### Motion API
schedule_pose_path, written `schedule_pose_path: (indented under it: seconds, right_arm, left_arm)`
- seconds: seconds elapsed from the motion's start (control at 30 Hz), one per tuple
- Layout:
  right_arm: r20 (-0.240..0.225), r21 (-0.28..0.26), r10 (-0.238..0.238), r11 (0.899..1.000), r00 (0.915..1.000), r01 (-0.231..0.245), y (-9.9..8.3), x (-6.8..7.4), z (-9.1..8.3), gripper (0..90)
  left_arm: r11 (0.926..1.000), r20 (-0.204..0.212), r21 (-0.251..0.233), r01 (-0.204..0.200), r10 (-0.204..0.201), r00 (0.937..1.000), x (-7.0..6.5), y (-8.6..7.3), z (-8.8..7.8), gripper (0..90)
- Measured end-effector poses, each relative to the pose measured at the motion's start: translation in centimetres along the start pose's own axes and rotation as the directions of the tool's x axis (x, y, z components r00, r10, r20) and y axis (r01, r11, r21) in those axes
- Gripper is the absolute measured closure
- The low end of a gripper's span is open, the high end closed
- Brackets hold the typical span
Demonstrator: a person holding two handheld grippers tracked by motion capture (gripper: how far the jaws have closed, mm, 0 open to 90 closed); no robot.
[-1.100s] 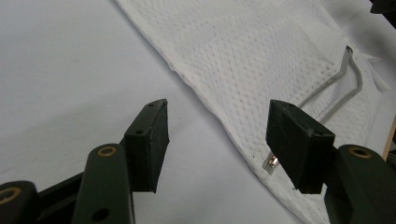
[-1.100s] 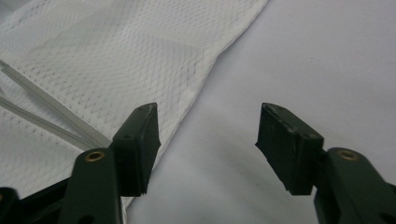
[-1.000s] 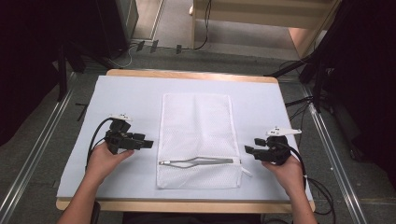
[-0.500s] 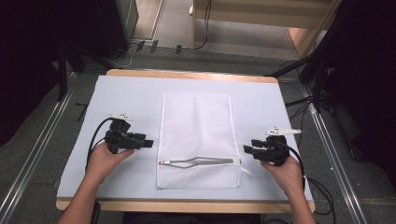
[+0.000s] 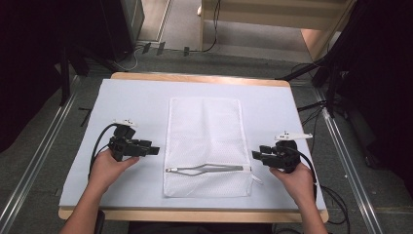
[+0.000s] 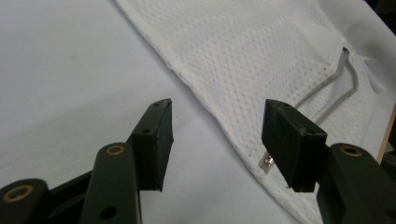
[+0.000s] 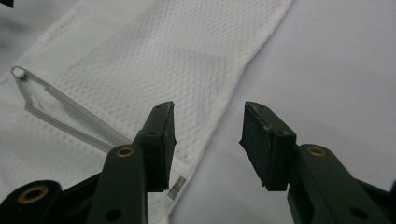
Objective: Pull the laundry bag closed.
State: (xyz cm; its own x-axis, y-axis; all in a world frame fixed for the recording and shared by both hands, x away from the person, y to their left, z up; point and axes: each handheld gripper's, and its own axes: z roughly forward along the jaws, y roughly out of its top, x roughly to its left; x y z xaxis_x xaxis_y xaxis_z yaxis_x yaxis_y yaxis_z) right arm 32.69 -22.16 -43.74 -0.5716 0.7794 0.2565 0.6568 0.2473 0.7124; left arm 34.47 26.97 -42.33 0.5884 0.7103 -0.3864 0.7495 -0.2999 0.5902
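Note:
A white mesh bag (image 5: pixel 204 136) lies flat in the middle of the table, with its grey zipper (image 5: pixel 209 169) partly open near the front end. My left gripper (image 5: pixel 155 149) rests just left of the bag, pointing at it, open. In the left gripper view the jaws (image 6: pixel 217 116) straddle the bag's edge (image 6: pixel 261 51) without touching it; they closed slightly a moment ago. My right gripper (image 5: pixel 255 155) sits at the bag's right edge, open. Its jaws (image 7: pixel 208 112) have just been closing, with the bag's hem (image 7: pixel 154 51) under them and unpinched.
A pale cover sheet (image 5: pixel 136 102) spreads over the wooden table (image 5: pixel 195 214). Cables and dark stands lie on the floor beyond the far edge and to the right. Bare sheet stretches on both sides of the bag.
The right gripper has edged a little left toward the bag's edge, and its jaws stand narrower. The left hand has stayed put.

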Motion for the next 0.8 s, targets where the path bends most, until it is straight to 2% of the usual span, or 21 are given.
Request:
schedule_pose_path:
  seconds: [0.03, 0.1, 0.2, 0.4, 0.57, 0.73, 0.8]
  right_arm:
    - [-0.015, 0.003, 0.021, 1.000, 0.9997, -0.021, 0.1, 0.1, 0.0, 56.1]
    - [-0.020, 0.005, 0.022, 1.000, 0.9996, -0.022, 0.2, 0.3, 0.0, 57.4]
    - [-0.016, 0.013, 0.000, 1.000, 0.9999, 0.000, 0.5, 0.8, 0.1, 58.4]
    - [-0.036, 0.020, -0.050, 0.999, 0.9981, 0.051, 0.9, 1.6, 0.6, 58.7]
    - [-0.048, 0.022, -0.068, 0.997, 0.9965, 0.069, 1.4, 2.2, 1.0, 58.8]
    - [-0.070, 0.021, -0.091, 0.995, 0.9934, 0.093, 2.0, 3.1, 1.6, 62.2]
    - [-0.089, 0.027, -0.083, 0.996, 0.9926, 0.086, 2.3, 3.4, 2.0, 65.7]
  left_arm:
    - [1.0000, 0.002, -0.002, -0.001, 0.001, 1.0000, 0.0, 0.0, 0.0, 44.1]
    - [1.0000, -0.003, -0.005, 0.000, 0.000, 1.0000, -0.1, -0.1, -0.1, 44.1]
    - [0.9999, -0.001, -0.011, -0.002, 0.002, 1.0000, -0.1, -0.2, -0.3, 45.1]
    - [1.0000, -0.003, -0.006, -0.007, 0.007, 1.0000, -0.3, -0.4, -0.2, 46.3]
    - [1.0000, -0.008, -0.006, -0.001, 0.001, 1.0000, -0.3, -0.5, -0.2, 44.7]
    - [0.9999, 0.008, -0.009, 0.006, -0.006, 1.0000, -0.4, -0.6, -0.2, 48.3]
    - [1.0000, 0.009, -0.006, 0.007, -0.006, 0.9999, -0.4, -0.7, -0.2, 50.6]
